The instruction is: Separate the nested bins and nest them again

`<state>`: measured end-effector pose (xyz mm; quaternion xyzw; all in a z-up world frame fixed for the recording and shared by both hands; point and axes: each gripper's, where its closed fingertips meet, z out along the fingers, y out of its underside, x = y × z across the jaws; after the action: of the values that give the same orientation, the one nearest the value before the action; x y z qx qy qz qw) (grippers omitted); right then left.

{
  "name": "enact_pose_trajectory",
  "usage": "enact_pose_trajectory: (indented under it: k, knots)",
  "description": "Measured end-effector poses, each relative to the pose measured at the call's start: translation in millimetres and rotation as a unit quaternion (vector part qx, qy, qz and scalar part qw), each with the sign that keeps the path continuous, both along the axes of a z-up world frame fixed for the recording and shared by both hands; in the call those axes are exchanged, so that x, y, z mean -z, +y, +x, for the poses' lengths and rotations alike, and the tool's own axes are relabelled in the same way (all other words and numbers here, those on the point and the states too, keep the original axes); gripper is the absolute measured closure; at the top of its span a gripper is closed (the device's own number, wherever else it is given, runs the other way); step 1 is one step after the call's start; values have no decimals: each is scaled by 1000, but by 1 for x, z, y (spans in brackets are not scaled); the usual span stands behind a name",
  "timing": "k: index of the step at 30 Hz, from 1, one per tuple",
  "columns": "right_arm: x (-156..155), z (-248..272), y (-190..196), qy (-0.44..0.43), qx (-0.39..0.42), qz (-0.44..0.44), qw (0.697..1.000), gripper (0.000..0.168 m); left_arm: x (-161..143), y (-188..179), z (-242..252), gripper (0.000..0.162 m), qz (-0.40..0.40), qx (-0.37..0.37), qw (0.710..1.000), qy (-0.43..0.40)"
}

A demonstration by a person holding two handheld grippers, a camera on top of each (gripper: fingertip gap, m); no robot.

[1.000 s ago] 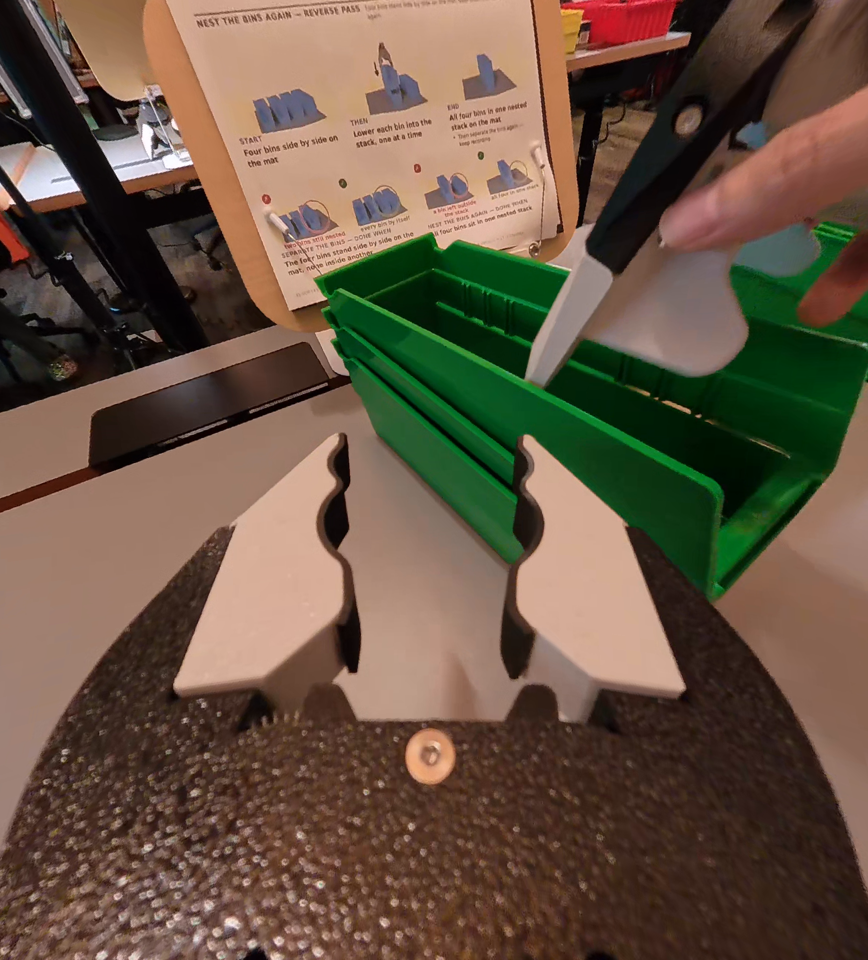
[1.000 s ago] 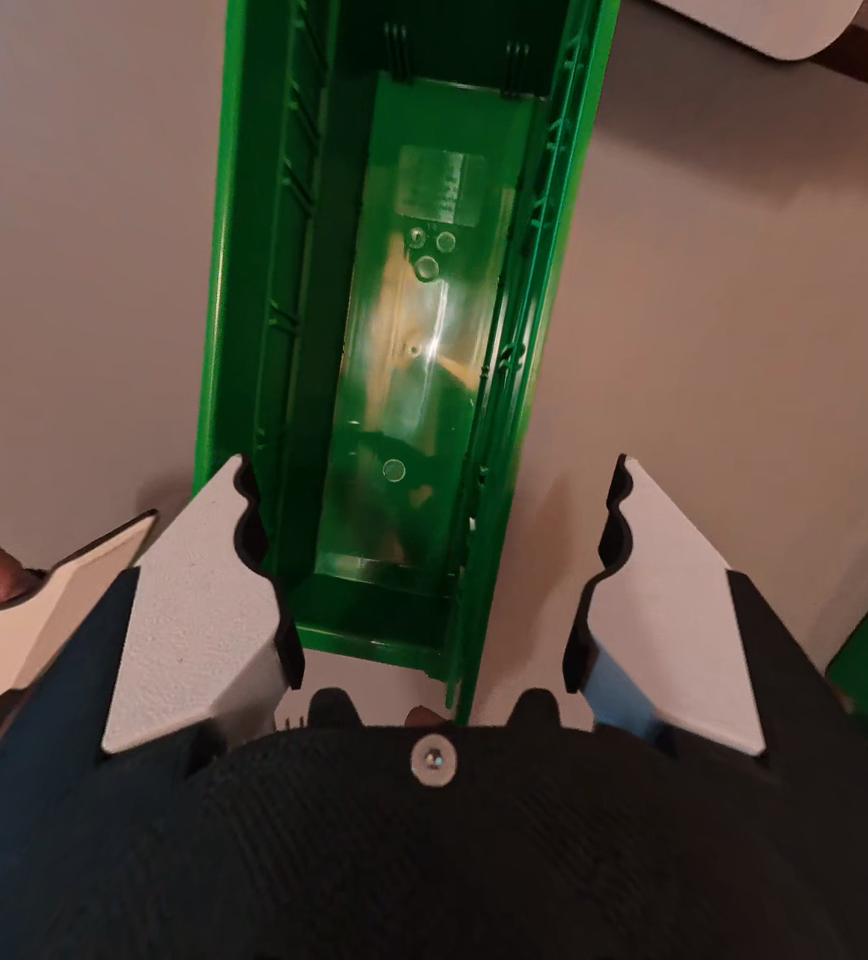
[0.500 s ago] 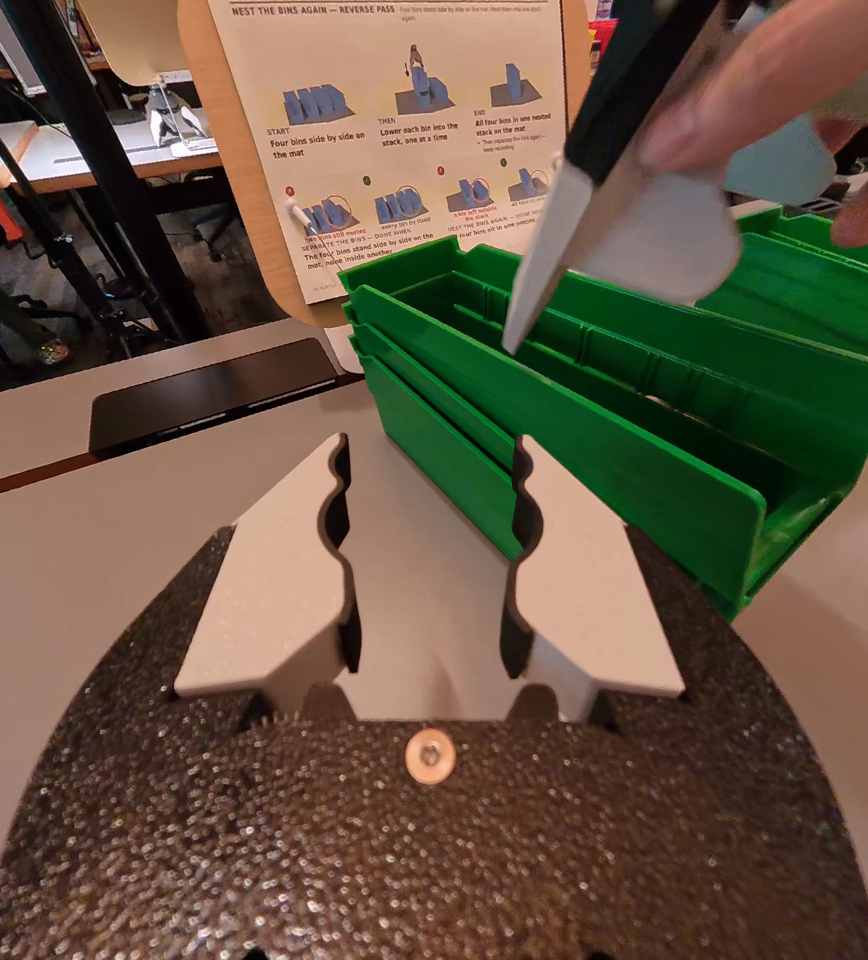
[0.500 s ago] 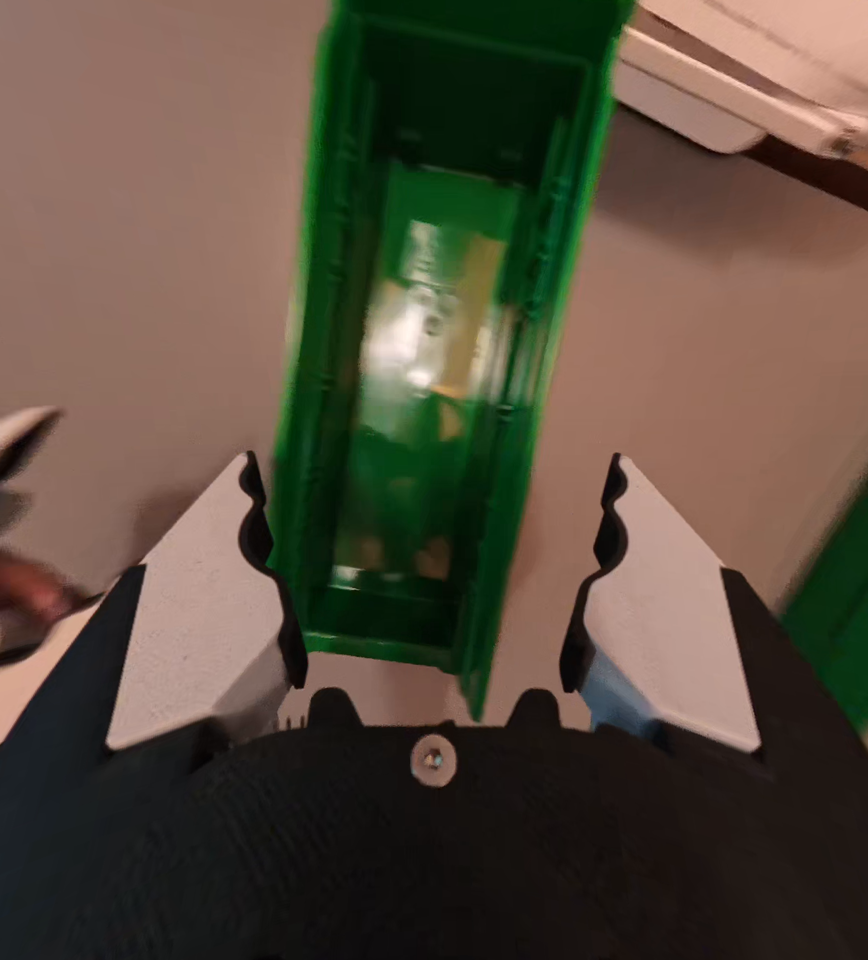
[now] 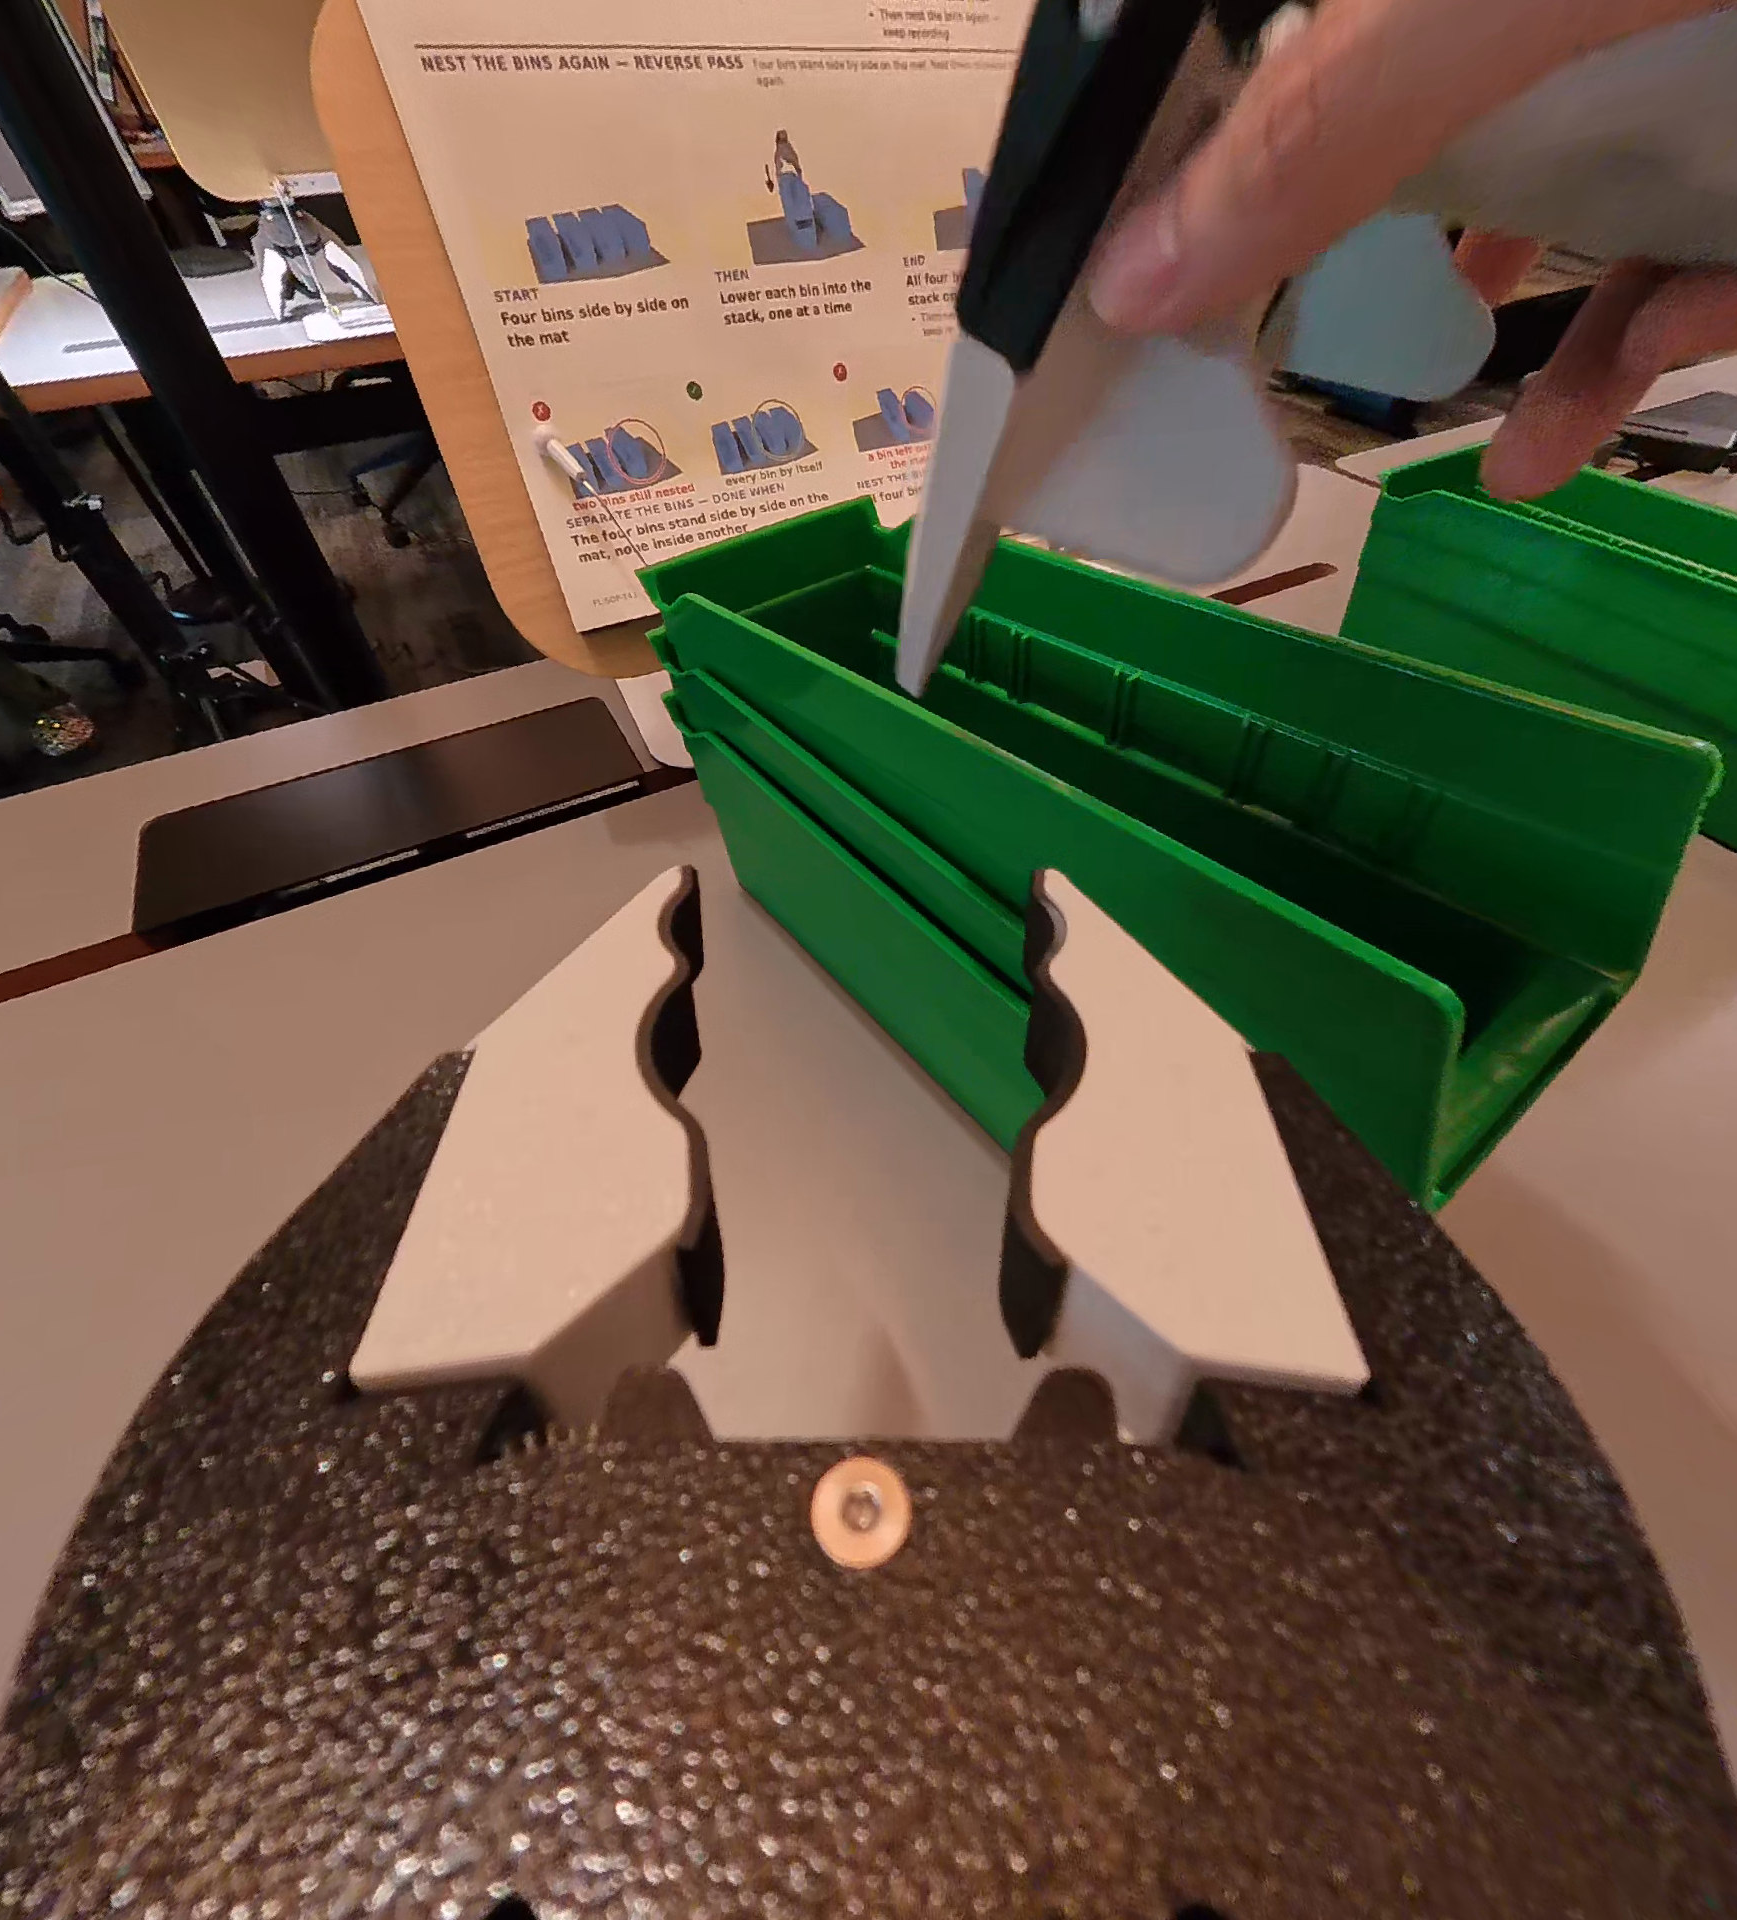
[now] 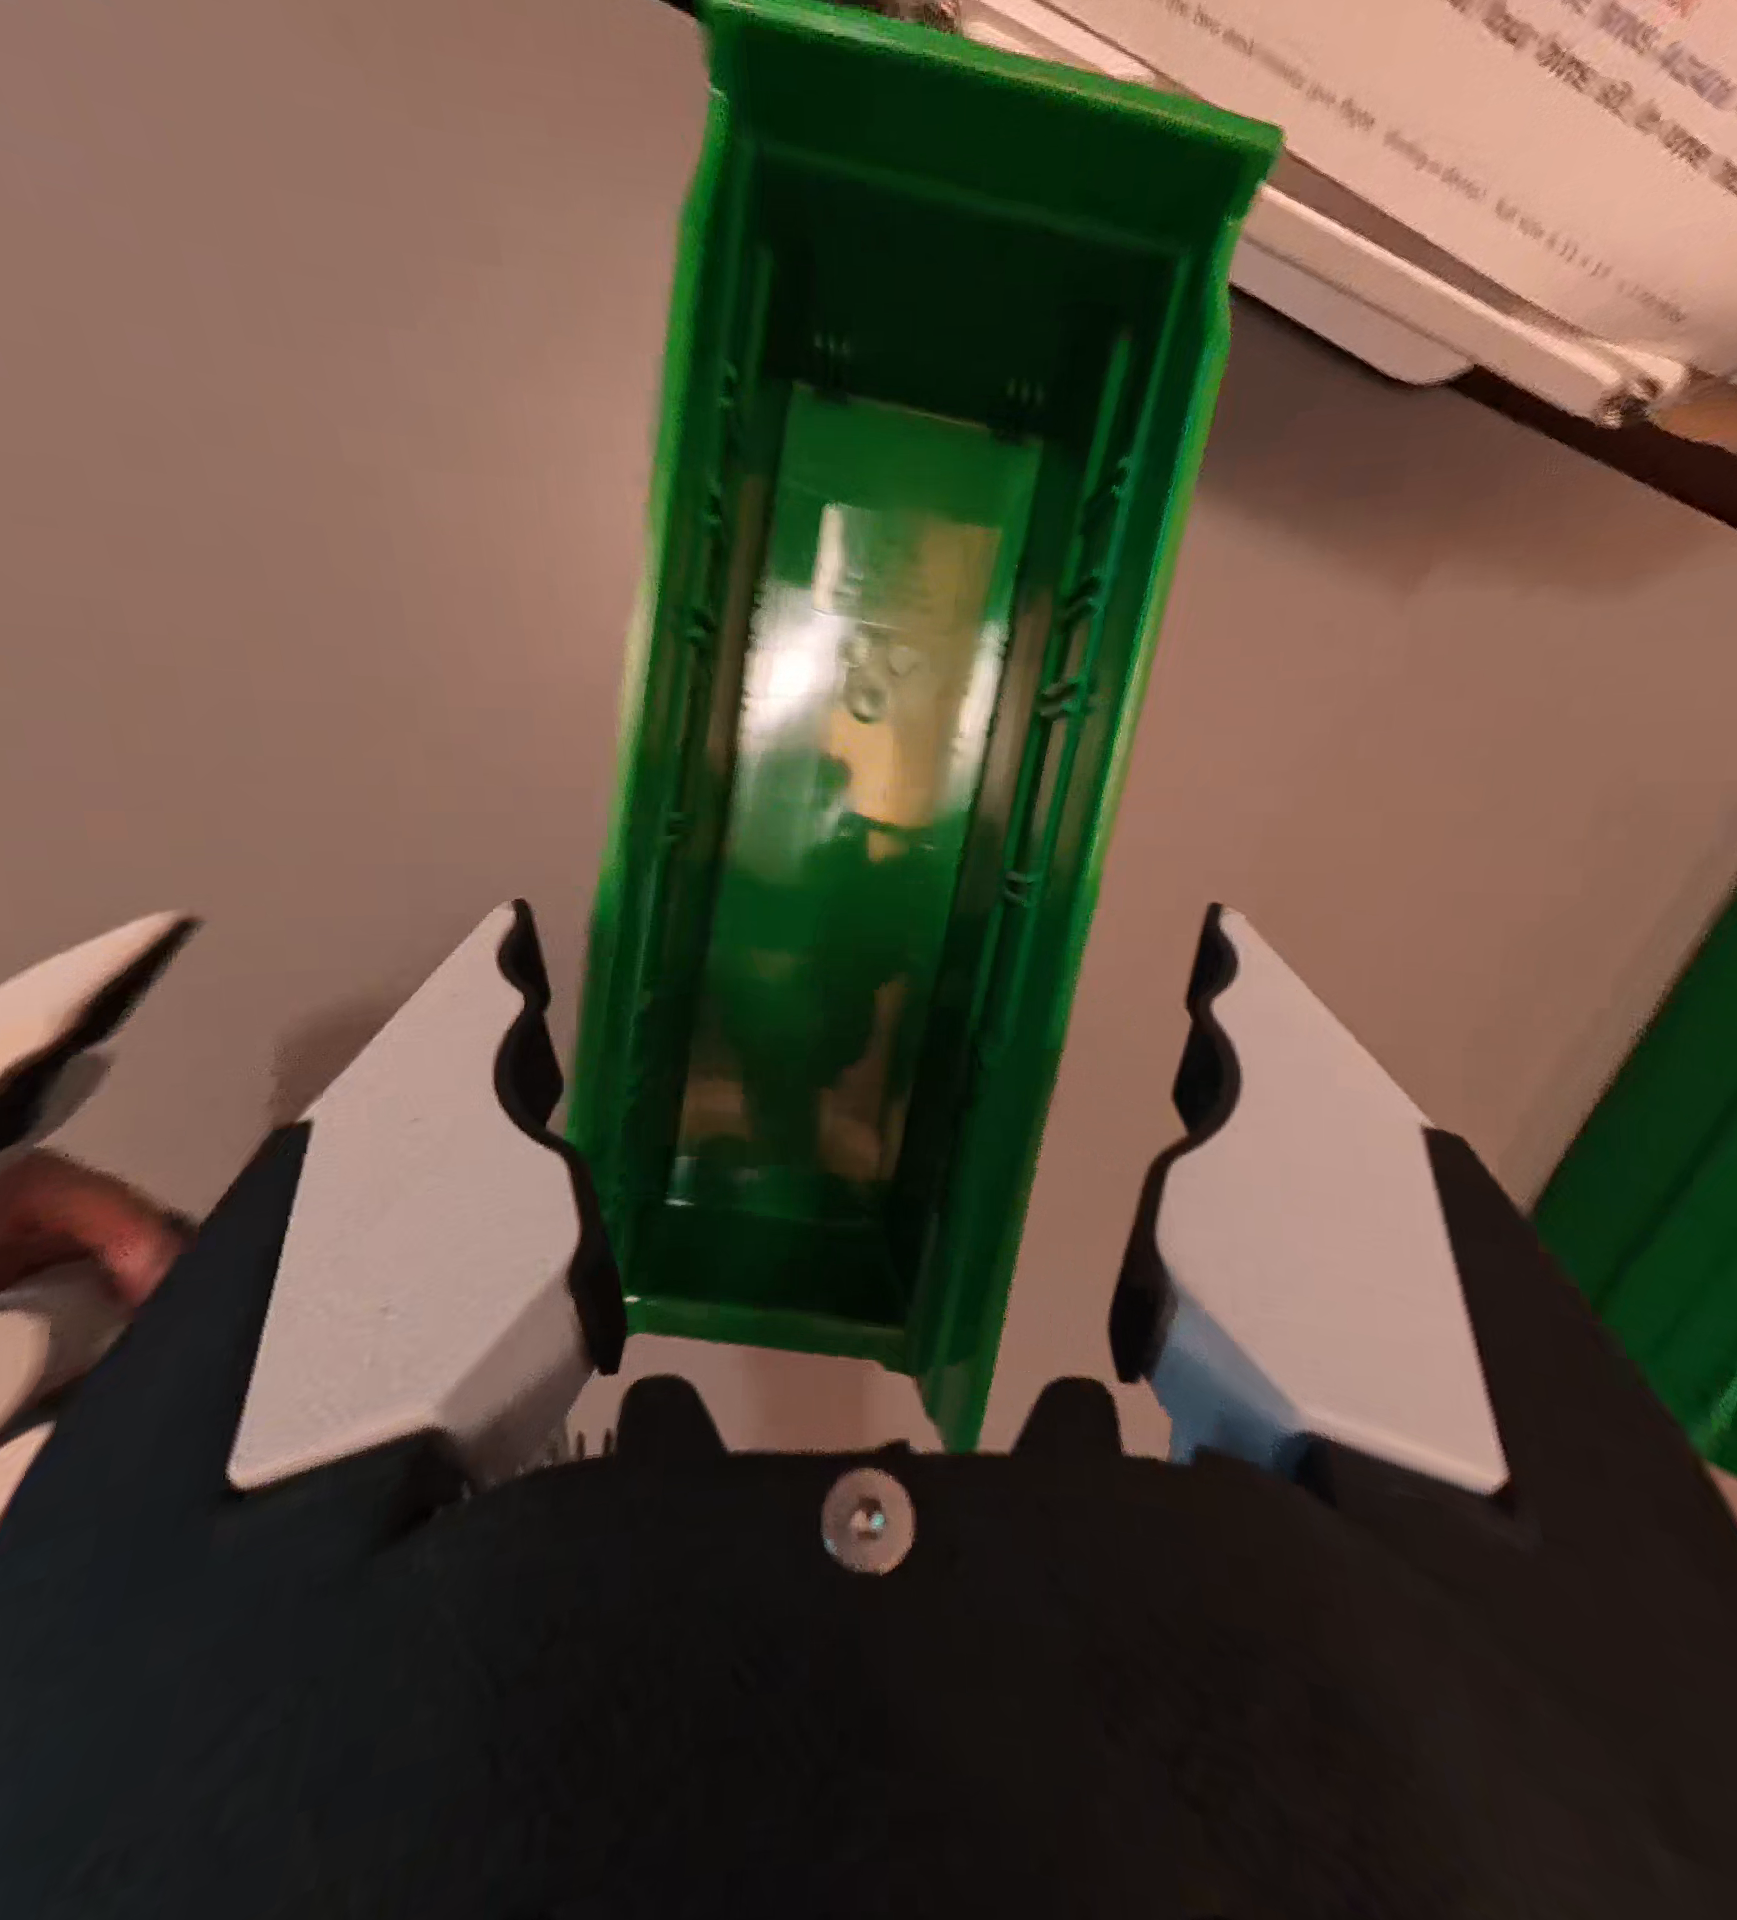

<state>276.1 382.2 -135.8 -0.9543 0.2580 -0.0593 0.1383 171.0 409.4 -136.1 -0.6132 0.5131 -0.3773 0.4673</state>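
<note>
While it hangs low over the pale surface (image 5: 168,1091), the left gripper (image 5: 864,1132) has its grey fingers (image 5: 552,1153) apart, with nothing between them. Just to the right of them stands the stack of green bins (image 5: 1207,914), set one inside the other on the surface. Far behind the stack leans a board with a picture sheet (image 5: 698,312), and a flat black pad (image 5: 376,821) lies to the far left. The right gripper (image 6: 859,1132) hangs over the stack and looks down into the top bin (image 6: 885,727). Its fingers (image 6: 428,1195) are wide open, one on each side of the bin's near end. I cannot tell if they touch it. A hand (image 5: 1363,177) holds this gripper from above. Another green bin (image 5: 1612,623) sits apart, far to the right.
</note>
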Motion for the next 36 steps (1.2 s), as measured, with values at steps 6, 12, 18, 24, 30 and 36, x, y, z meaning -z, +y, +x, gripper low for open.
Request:
enact_pose_trajectory:
  k: [6, 12, 18, 24, 30, 36]
  knots:
    - [19, -19, 5, 120, 13, 37, 992, 33, 0, 1, 0, 101, -4, 0, 1000, -2]
    - [24, -5, -2, 75, 25, 5, 997, 42, 1, -4, 2, 101, 0, 6, 1000, 0]
    - [51, -10, -1, 111, 31, -8, 993, 38, 0, -3, 1, 101, -2, 7, 1000, -3]
    - [53, -13, -4, 127, 22, -40, 991, 37, -1, 0, 0, 102, -8, 6, 1000, -8]
    - [50, -13, -3, 141, 20, -48, 989, 54, -1, -1, 0, 102, -9, 9, 1000, -7]
    - [44, -17, -6, 161, 21, -49, 985, 60, -3, -3, 0, 102, -6, 12, 1000, -10]
